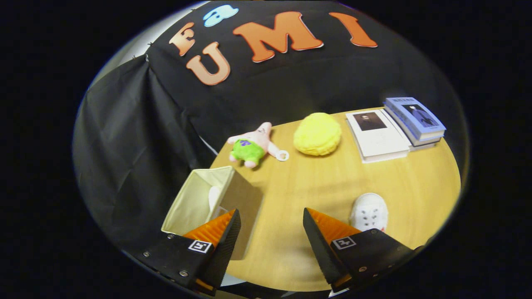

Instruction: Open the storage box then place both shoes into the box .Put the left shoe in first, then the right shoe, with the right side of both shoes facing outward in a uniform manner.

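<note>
A beige fabric storage box (195,199) stands open on the wooden table (332,178), just ahead of my left finger. Something white, apparently a shoe (214,198), lies inside it against the right wall. A second white shoe (369,211) with dark eyelets rests on the table just beyond my right finger, partly hidden by it. My gripper (272,220) hangs open above the table's near part, with only bare tabletop between its fingers. The left finger overlaps the box's near corner in the view.
A pink and green starfish plush (251,146) lies beyond the box. A round yellow plush (317,133) sits at the middle back. Two books (395,129) lie at the far right. Black cloth walls close the back and left.
</note>
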{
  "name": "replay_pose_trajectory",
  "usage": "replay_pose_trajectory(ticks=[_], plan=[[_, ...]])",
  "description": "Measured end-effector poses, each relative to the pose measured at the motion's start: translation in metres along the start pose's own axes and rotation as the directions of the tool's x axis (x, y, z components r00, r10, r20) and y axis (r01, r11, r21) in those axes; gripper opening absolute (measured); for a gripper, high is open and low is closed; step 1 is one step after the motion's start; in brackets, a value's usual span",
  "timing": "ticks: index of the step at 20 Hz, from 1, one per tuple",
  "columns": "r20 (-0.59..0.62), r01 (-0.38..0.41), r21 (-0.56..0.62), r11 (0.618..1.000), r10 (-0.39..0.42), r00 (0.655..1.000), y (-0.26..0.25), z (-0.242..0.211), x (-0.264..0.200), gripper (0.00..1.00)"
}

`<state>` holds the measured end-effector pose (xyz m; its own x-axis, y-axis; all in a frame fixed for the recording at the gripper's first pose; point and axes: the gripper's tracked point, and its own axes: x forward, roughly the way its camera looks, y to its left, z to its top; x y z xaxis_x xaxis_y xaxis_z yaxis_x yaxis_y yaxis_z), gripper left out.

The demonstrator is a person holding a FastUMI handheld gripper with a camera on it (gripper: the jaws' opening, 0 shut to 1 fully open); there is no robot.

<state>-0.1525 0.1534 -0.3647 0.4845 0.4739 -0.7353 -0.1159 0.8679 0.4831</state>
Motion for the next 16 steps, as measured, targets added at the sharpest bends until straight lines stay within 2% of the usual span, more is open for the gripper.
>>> replay_pose_trajectory(ticks=[3, 7, 9, 14, 16], plan=[[-0.022, 0.134, 0.001, 0.991, -0.134, 0.991, -0.07, -0.021, -0.008, 0.96], [-0.071, 0.261, -0.006, 0.965, -0.261, 0.963, -0.141, -0.052, -0.027, 0.97], [-0.113, 0.286, -0.005, 0.958, -0.285, 0.952, -0.161, -0.07, -0.026, 0.97], [-0.216, 0.282, 0.009, 0.959, -0.274, 0.937, -0.187, -0.112, -0.006, 0.97], [-0.235, 0.309, -0.008, 0.951, -0.302, 0.924, -0.2, -0.121, 0.001, 0.97]])
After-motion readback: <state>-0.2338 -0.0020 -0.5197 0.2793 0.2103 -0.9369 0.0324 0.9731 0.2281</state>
